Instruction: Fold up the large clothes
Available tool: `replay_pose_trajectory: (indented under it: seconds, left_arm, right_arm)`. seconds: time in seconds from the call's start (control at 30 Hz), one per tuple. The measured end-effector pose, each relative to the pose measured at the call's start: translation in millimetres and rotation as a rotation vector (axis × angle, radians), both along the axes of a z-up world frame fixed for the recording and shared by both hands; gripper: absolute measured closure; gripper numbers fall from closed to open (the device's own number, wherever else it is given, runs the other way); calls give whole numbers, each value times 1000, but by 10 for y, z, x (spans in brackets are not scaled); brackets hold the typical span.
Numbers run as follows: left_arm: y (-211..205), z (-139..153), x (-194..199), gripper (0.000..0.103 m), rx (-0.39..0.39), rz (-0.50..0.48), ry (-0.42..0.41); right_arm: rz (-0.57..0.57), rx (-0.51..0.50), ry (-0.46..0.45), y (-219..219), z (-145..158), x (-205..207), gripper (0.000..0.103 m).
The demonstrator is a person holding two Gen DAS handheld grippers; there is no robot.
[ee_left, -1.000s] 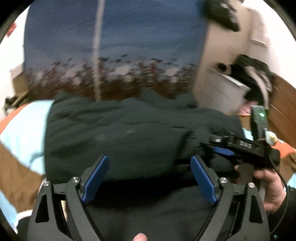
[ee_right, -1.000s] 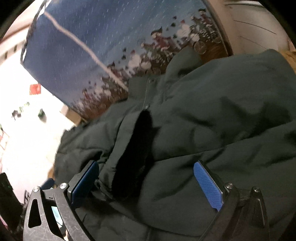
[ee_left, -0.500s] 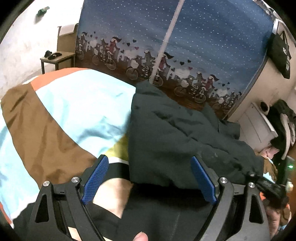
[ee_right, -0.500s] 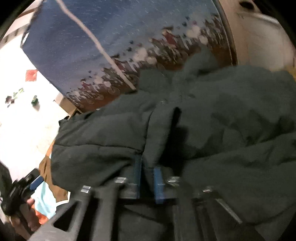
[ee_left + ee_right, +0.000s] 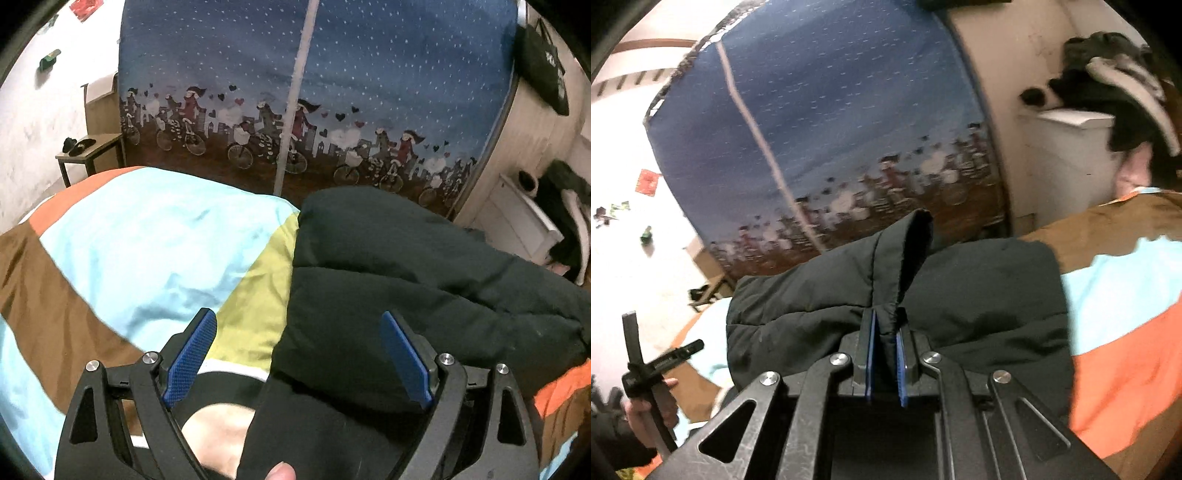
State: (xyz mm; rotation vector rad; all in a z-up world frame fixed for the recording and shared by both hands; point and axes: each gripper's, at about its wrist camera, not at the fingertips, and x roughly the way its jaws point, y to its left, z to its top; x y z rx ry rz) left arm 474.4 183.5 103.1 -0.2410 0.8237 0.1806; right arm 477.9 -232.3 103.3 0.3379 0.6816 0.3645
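Note:
A large dark green padded jacket (image 5: 406, 266) lies on a bed with a colour-block cover (image 5: 147, 251). In the left wrist view it fills the right half, and my left gripper (image 5: 299, 343) hangs open over its left edge, nothing between the blue pads. In the right wrist view the jacket (image 5: 979, 295) is bunched in front of me. My right gripper (image 5: 885, 332) is shut on a raised fold of the jacket, which stands up between the pads in a peak. The other hand with the left gripper (image 5: 653, 373) shows at the lower left of that view.
A blue curtain with a bicycle print (image 5: 332, 92) hangs behind the bed. A small side table (image 5: 88, 151) stands at the left wall. A white cabinet (image 5: 1071, 155) with a pile of dark clothes (image 5: 1115, 85) stands to the right of the bed.
My right gripper has gone from wide open to shut on a fold of the jacket and lifted it. My left gripper has swung left, off the jacket's middle to its left edge.

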Motion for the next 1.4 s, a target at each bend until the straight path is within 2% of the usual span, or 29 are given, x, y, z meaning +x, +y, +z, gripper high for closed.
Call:
replay_pose_trajectory:
  seconds: [0.1, 0.23, 0.37, 0.43, 0.6, 0.73, 0.8, 0.87, 1.0, 1.07, 1.13, 1.4]
  left_arm:
    - [-81, -134, 229, 16, 32, -10, 17]
    - [-219, -354, 474, 16, 78, -55, 67]
    - [-376, -574, 560, 16, 144, -85, 95]
    - [-417, -640, 573, 16, 161, -96, 92]
    - [-432, -739, 611, 16, 165, -100, 96]
    - [-414, -766, 620, 16, 153, -101, 100]
    - [-434, -781, 622, 16, 158, -118, 102]
    - [-473, -802, 617, 16, 153, -171, 98]
    - [-507, -910, 636, 16, 164, -229, 109]
    - [-486, -984, 690, 5, 166, -218, 127]
    - [-476, -1050, 725, 1, 174, -206, 139]
    - [-472, -1273, 771, 1, 176, -183, 146]
  right_arm:
    - [-64, -35, 35, -179, -142, 10, 93]
    - [-93, -67, 154, -259, -485, 160, 93]
    - [-121, -204, 192, -207, -755, 266, 84]
    - [-128, -237, 183, -181, -793, 270, 81]
    - [-180, -388, 71, -42, -671, 190, 76]
    - [-87, -364, 0, 96, -605, 103, 65]
    - [13, -324, 18, 190, -656, 119, 62]
    - [47, -295, 48, 253, -723, 170, 62]
    - [67, -289, 104, 288, -950, 304, 63]
    - [85, -285, 139, 303, -1115, 385, 63]
    - [84, -288, 142, 328, -1193, 424, 63]
    - [78, -348, 156, 463, -1391, 542, 63]
